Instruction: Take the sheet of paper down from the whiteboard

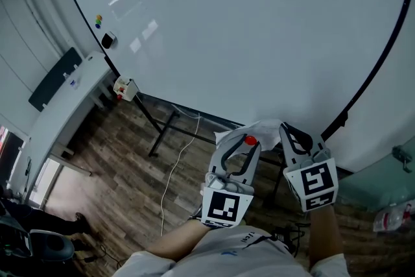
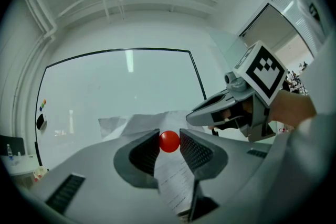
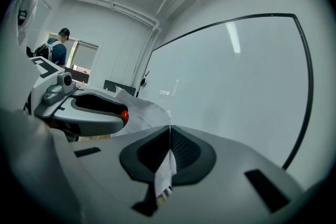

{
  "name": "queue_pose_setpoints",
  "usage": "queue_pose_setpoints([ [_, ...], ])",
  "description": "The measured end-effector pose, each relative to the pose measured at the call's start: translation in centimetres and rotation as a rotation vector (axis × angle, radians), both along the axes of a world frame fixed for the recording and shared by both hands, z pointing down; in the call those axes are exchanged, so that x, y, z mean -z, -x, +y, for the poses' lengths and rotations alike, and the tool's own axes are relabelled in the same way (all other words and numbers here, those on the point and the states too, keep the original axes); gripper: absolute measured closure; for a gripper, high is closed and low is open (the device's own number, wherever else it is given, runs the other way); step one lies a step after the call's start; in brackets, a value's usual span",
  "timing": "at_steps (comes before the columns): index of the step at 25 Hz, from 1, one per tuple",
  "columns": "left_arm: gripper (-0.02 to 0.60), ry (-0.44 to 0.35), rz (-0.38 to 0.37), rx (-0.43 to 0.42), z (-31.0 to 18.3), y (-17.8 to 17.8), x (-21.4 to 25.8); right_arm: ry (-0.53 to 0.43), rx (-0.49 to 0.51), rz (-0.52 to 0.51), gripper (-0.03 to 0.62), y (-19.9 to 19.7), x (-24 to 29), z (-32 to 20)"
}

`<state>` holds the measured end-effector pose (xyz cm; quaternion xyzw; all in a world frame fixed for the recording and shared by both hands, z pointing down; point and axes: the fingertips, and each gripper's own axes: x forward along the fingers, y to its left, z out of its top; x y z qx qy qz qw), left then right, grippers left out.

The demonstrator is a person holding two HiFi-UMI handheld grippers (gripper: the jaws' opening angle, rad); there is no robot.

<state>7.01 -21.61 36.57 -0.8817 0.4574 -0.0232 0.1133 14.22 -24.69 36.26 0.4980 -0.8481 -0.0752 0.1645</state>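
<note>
A crumpled printed sheet of paper (image 1: 264, 128) hangs off the whiteboard (image 1: 246, 29), between my two grippers low in the head view. My left gripper (image 1: 250, 139) is shut on a small red round magnet (image 2: 169, 141), and the sheet (image 2: 176, 181) runs under and between its jaws. My right gripper (image 1: 283, 131) is shut on an edge of the same sheet (image 3: 167, 165), whose thin fold sticks out between the closed pads. In the left gripper view the right gripper (image 2: 210, 113) sits close at the right. The right gripper view shows the left gripper (image 3: 124, 115) with the magnet at its left.
Small coloured magnets (image 1: 98, 21) and an eraser (image 1: 108, 40) sit at the board's left edge. A white desk (image 1: 65, 107) stands at the left. The board's black stand (image 1: 162, 133) and a cable (image 1: 172, 172) are on the wooden floor. A person (image 3: 55, 50) stands far off.
</note>
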Motion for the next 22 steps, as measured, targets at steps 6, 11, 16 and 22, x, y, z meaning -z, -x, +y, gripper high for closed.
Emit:
queue_pose_setpoints([
  [6, 0.453, -0.001, -0.004, -0.006, -0.1, -0.2, 0.2, 0.007, -0.002, -0.012, 0.580, -0.1, 0.1, 0.0],
  [11, 0.453, -0.002, -0.001, -0.003, -0.3, 0.2, 0.5, 0.010, 0.003, -0.018, 0.580, 0.2, 0.5, 0.0],
  [16, 0.453, 0.012, 0.012, 0.005, -0.9, 0.3, 0.2, 0.004, 0.009, -0.012, 0.580, 0.2, 0.5, -0.5],
  [22, 0.453, 0.006, 0.008, 0.005, -1.1, 0.2, 0.6, 0.005, 0.012, -0.006, 0.580, 0.3, 1.0, -0.6],
])
